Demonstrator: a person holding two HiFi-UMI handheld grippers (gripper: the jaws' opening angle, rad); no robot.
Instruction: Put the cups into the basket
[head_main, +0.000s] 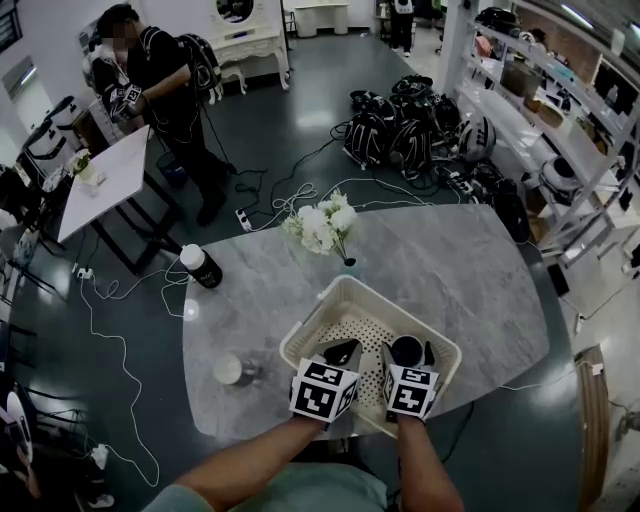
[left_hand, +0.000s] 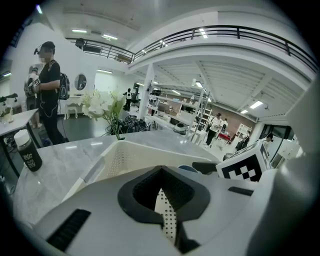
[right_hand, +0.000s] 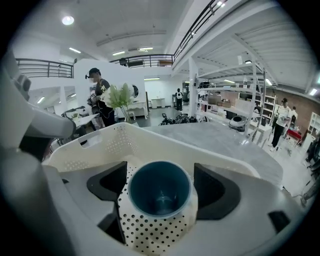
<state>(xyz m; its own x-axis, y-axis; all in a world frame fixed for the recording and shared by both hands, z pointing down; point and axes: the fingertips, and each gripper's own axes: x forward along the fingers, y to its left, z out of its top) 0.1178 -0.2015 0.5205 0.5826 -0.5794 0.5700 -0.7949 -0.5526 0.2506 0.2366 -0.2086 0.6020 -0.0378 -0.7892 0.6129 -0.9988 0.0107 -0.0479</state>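
- The table (head_main: 450, 270) has a smooth grey, marble-veined top with rounded corners.
- At its left edge stands a dark cylindrical bottle (head_main: 201, 266) with a white cap.
- Nearer the person, a pale cup (head_main: 231, 369) sits on the tabletop, well apart from the basket.
- A bunch of white flowers (head_main: 322, 227) stands in the middle of the table, just beyond the basket's far corner.
- The basket (head_main: 345, 292) is cream plastic and rectangular with rounded corners. Its floor and walls are pierced with small round holes, and one wall has a slot handle.
- The left gripper (head_main: 341, 352) reaches over the basket's near rim on a bare forearm, its marker cube (head_main: 322, 390) facing up. In the left gripper view (left_hand: 161, 186), its dark pads meet at the tips. Only a thin slit of perforated floor shows between them, and nothing is held.
- The right gripper (head_main: 408, 352) lies close alongside it, also pointing down into the basket. Its jaws (right_hand: 160, 187) stand spread either side of a teal cup (right_hand: 160, 190) and press its round wall.
- This cup is smooth and upright with its mouth open to the camera, just over the dotted floor inside the basket.
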